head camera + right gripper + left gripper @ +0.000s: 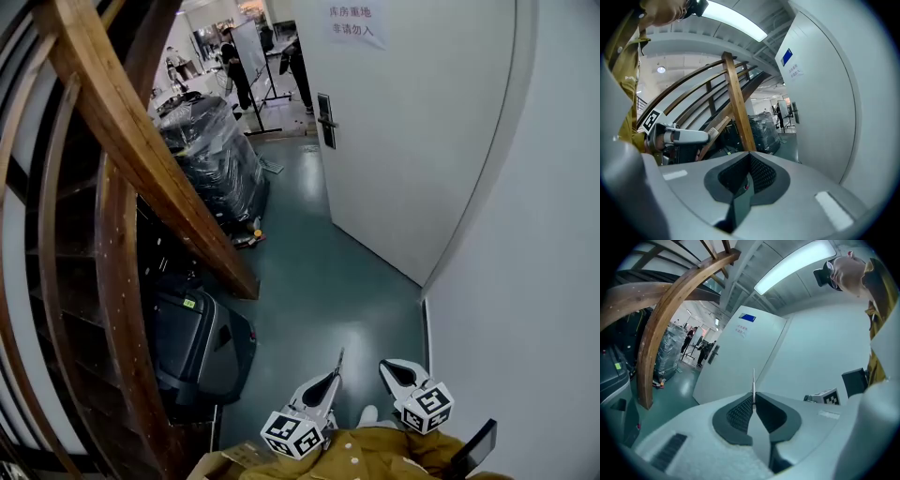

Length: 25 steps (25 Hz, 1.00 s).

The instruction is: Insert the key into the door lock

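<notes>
I read the door [403,122] as white, its notice [356,23] lettered in red and its lock plate [325,120] black. The floor [319,281] is glossy teal. The stair rail [150,159] is brown wood. The left gripper [335,373] and right gripper [394,367] are light grey, with black mesh-textured pads [740,411] and black-and-white square markers [292,436]. The key [753,380] is silver. My jacket [375,455] is mustard yellow.
</notes>
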Tool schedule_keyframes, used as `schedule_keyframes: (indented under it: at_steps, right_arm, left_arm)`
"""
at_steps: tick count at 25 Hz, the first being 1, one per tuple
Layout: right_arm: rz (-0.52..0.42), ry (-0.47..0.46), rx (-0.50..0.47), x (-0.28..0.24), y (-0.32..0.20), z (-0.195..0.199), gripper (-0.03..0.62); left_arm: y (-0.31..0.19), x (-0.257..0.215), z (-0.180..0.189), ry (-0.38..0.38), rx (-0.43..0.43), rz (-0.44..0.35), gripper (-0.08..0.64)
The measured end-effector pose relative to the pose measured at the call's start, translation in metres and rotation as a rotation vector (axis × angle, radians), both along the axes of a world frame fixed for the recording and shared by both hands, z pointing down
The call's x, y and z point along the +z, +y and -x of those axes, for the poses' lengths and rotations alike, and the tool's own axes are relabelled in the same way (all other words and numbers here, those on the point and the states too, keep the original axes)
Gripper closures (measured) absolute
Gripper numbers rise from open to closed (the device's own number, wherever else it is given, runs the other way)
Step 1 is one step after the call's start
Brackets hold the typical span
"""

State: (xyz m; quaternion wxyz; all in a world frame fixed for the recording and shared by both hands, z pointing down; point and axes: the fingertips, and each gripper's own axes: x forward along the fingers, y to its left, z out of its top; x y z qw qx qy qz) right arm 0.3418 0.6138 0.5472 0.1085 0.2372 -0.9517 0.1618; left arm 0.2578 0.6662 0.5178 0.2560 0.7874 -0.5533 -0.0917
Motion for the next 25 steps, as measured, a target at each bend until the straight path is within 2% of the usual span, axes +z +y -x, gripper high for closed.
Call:
schedule_keyframes:
  at_steps: [2,4,11,13,14,19,25]
  right_arm:
    - [0.004,0.0,-0.007,0.001,-0.002,-0.003,0.584]
    - [-0.008,0.002,-0.009,0.002,-0.005,-0.006,0.526]
    - [0.001,0.019,-0.015,0.02,-0.029,-0.007,0.531]
    - [-0.013,0.012,-0.028,0.017,-0.046,0.004,0.586]
    - [-0.017,0.009,-0.036,0.018,-0.056,0.011,0.586]
    - [-0.048,0.003,-0.034,0.014,-0.135,0.066,0.586]
    - [-0.069,-0.007,0.007,-0.011,-0.225,0.15,0.586]
  left_arm:
    - [-0.004,0.003,-0.004,0.003,-0.004,0.012,0.535]
    - [-0.008,0.002,-0.003,-0.007,-0.016,0.014,0.535]
    - [-0.021,0.013,0.01,0.018,-0.104,0.055,0.535]
    - [-0.036,0.016,0.019,0.027,-0.114,0.062,0.535]
    - [-0.046,0.018,0.025,0.03,-0.118,0.064,0.535]
    - [-0.118,0.015,0.079,0.046,-0.122,0.033,0.535]
    - [-0.19,-0.003,0.183,0.072,-0.165,0.012,0.535]
